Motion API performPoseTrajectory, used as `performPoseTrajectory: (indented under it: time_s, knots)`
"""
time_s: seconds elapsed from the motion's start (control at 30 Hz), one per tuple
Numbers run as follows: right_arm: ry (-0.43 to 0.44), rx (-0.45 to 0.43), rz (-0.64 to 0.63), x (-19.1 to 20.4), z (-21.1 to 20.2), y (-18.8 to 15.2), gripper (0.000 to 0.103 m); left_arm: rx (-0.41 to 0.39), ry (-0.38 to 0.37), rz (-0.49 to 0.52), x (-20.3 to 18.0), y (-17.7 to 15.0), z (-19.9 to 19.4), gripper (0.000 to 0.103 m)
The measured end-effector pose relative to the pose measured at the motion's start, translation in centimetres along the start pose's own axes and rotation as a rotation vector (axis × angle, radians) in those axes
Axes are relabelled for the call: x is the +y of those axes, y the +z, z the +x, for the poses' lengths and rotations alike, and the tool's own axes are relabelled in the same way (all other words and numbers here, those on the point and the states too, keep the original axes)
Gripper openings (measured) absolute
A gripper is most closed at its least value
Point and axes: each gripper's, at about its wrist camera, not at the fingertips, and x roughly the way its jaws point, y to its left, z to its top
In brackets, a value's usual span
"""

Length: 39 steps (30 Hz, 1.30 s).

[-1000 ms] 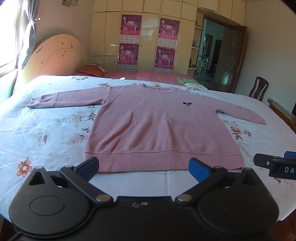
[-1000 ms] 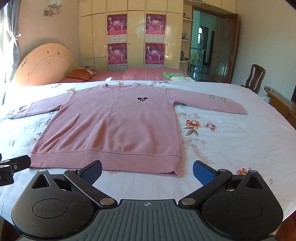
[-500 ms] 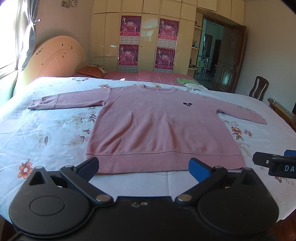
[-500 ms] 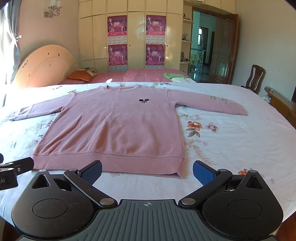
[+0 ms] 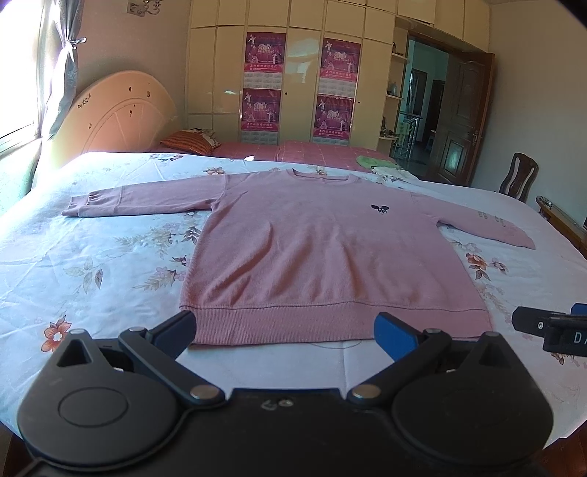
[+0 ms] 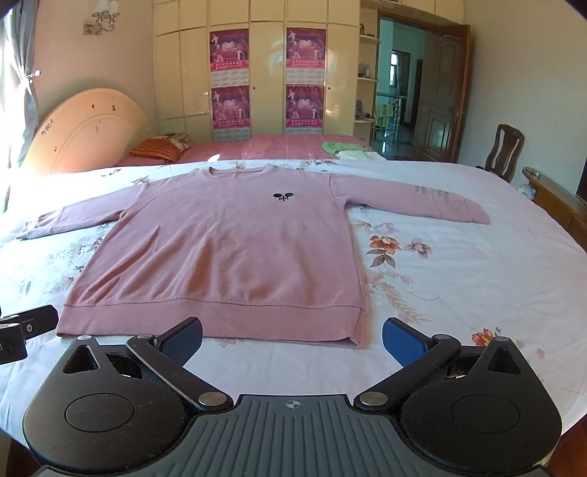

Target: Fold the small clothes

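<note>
Hovering level near the sweater hem, both grippers' jaws spread wide.

Bedroom: cream wardrobe wall bearing four purple posters; curved pale headboard at left; sunlit curtained window; dark wooden door open; wooden chair; wall sconce.
</note>
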Motion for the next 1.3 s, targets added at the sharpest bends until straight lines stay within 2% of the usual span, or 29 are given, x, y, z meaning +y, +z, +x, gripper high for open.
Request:
performPoseTrajectory:
  time_s: [1.3]
  knots:
    - [-0.001,-0.005,0.006,0.31,-0.03,0.00,0.103,-0.012,0.000,0.011,-0.21,0.28,-0.08,0.103]
